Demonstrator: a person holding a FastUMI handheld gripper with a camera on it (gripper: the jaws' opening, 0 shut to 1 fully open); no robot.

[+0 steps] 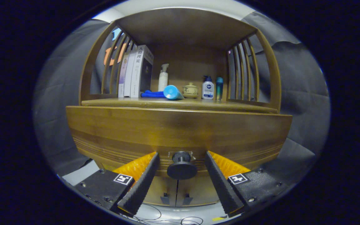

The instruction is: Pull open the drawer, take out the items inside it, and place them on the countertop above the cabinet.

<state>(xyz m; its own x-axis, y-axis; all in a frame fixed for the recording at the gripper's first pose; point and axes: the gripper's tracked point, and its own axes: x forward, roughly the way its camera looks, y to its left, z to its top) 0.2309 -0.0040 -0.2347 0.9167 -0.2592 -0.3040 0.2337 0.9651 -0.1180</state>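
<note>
Gripper [182, 168] low centre of frame, fingers spread wide, one each side of the black round drawer knob [182, 167]. Knob sits between fingers w/ clear gaps both sides, neither finger touching it. So: open, holding nothing.

Drawer [180, 131] = broad wooden front across mid frame, appears closed; contents hidden. Below knob, two lower cabinet doors [177, 195] w/ small dark pulls, meeting at a centre seam just behind the knob.

Countertop [180, 103] runs along drawer's top edge, upper-mid frame. On it, left to right: books [136, 73] upright against left slatted side; blue cloth [152, 94] lying flat; light blue cylinder [172, 92] on its side, touching cloth; white pump bottle [163, 78] behind; small lidded cup on saucer [190, 89]; white bottle w/ blue cap [208, 88]; slim teal bottle [219, 88] just beside it. Front strip of counter bare, esp. right side.

Wooden roof over shelf, slatted sides left and right. Dark cloth wall behind and around cabinet. Bottom of frame: pale floor [173, 215] w/ thin dark cables.

Gripper pointing level and square at drawer front, centred on knob.
</note>
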